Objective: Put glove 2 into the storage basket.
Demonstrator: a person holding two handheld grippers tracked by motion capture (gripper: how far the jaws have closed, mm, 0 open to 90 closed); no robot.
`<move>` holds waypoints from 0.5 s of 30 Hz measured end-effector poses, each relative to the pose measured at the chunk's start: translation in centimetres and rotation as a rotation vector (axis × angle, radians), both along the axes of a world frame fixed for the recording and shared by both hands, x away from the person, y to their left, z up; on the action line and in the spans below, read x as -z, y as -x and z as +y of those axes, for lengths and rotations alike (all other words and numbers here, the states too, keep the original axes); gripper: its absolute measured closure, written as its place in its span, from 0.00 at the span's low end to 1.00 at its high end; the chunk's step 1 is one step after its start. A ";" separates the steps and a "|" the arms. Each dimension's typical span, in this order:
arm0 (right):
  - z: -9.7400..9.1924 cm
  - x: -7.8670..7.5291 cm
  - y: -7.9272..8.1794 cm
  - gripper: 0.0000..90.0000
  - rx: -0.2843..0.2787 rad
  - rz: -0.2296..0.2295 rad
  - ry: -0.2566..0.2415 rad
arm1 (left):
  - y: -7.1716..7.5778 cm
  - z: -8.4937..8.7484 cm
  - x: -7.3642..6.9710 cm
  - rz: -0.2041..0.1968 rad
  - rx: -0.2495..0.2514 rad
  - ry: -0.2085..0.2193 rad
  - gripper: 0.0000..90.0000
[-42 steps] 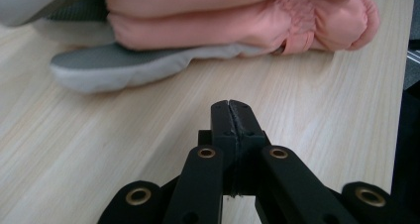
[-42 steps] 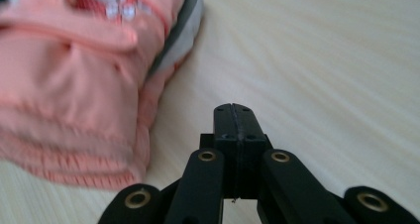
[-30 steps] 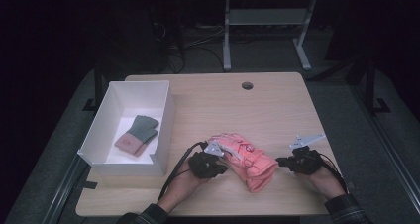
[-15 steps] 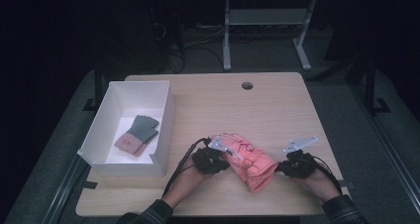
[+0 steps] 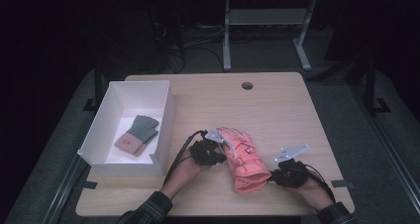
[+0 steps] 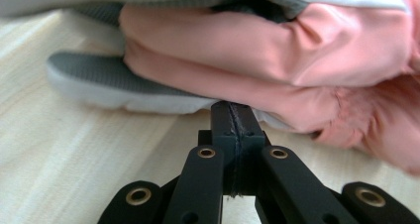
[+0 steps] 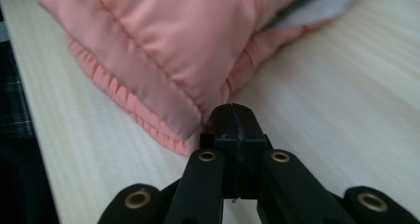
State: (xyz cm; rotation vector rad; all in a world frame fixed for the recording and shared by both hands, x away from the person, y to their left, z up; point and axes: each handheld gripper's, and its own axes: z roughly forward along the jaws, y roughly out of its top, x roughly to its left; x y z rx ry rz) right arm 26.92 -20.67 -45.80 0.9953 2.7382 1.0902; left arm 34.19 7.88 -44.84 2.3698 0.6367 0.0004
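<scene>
On the wooden table [image 5: 277, 110], the pink glove [image 5: 243, 158] lies between two closed, empty tools, left tool [image 5: 218, 152] and right tool [image 5: 277, 175].

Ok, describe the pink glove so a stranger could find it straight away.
Start at the wooden table and look to the near edge, right of the white box. The pink glove lies there between the two grippers. It is puffy and salmon pink, unlike the small grey and brown glove in the box.

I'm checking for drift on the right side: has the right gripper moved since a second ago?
Yes. The right gripper has slid in toward the pink glove and the table's near edge.
</scene>
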 end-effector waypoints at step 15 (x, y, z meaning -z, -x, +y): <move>4.6 0.3 1.8 1.00 -0.128 0.008 -0.029 | -0.4 0.3 0.1 0.011 0.007 0.017 1.00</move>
